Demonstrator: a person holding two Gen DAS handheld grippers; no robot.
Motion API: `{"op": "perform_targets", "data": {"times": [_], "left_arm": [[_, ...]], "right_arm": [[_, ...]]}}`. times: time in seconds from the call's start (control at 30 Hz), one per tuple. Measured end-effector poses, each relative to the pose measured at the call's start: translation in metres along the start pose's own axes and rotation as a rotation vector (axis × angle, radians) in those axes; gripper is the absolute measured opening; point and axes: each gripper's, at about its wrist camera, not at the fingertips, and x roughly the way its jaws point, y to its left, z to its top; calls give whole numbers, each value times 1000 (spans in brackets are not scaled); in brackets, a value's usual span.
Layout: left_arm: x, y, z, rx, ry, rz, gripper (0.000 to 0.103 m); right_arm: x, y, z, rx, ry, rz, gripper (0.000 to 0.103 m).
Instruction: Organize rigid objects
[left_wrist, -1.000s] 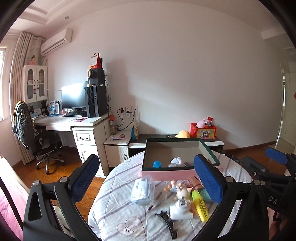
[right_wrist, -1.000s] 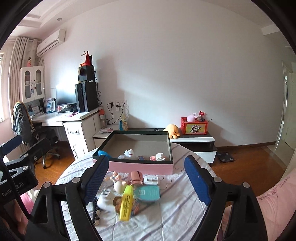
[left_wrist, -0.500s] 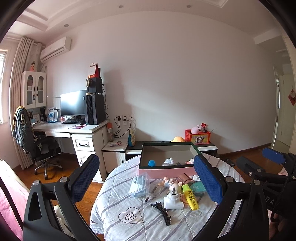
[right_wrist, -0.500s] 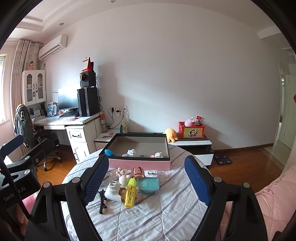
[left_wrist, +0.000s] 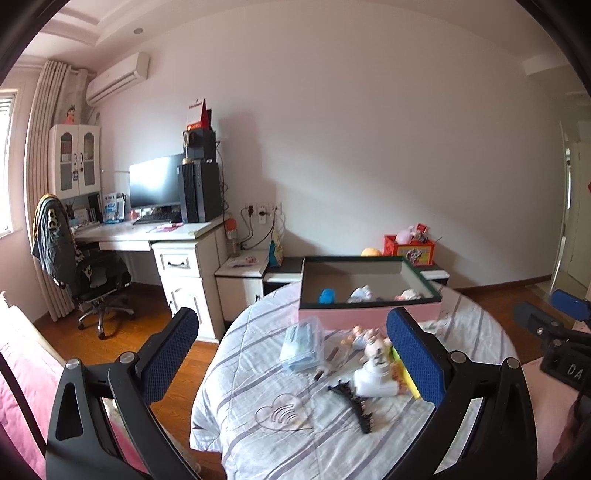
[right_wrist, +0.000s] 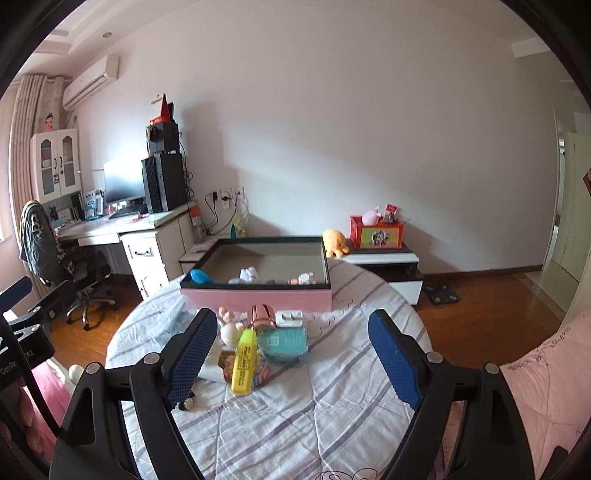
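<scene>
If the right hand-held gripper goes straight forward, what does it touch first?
Probably the teal case lying on the table, between the open right hand-held gripper fingers; the pink box is behind it. Depth is uncertain.

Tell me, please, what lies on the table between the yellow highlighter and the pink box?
In the right wrist view, a rose-gold cylinder stands between the yellow highlighter and the pink box; a teal case lies just beside.

Pale walls, wood floor (right_wrist: 480, 299), white desk (left_wrist: 147, 236) beside curtained window (left_wrist: 7, 162).

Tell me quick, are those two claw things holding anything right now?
Left gripper: open, holding nothing.
Right gripper: open, holding nothing.
</scene>
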Motion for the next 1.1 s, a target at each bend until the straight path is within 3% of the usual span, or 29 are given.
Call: {"op": "perform_targets", "data": {"times": [0.27, 0.43, 0.6, 0.67, 0.8, 1.03, 1.1], "left_arm": [[62, 36, -39, -38, 188, 53, 103], [101, 38, -56, -67, 289, 4, 103], [144, 24, -57, -86, 355, -90, 103], [164, 20, -58, -95, 393, -90, 103], [199, 21, -61, -173, 458, -133, 103], [244, 17, -69, -200, 541, -114, 103], [250, 16, -69, -200, 531, -116, 103]], "right_arm": [[55, -14, -28, 33, 135, -5, 85], [85, -17, -39, 40, 198, -5, 85], [112, -23, -43, 52, 237, -7, 85], [122, -26, -43, 56, 249, -11, 85], [140, -31, -46, 65, 271, -17, 85], [166, -34, -47, 76, 317, 19, 85], [173, -31, -48, 67, 339, 31, 85]]}}
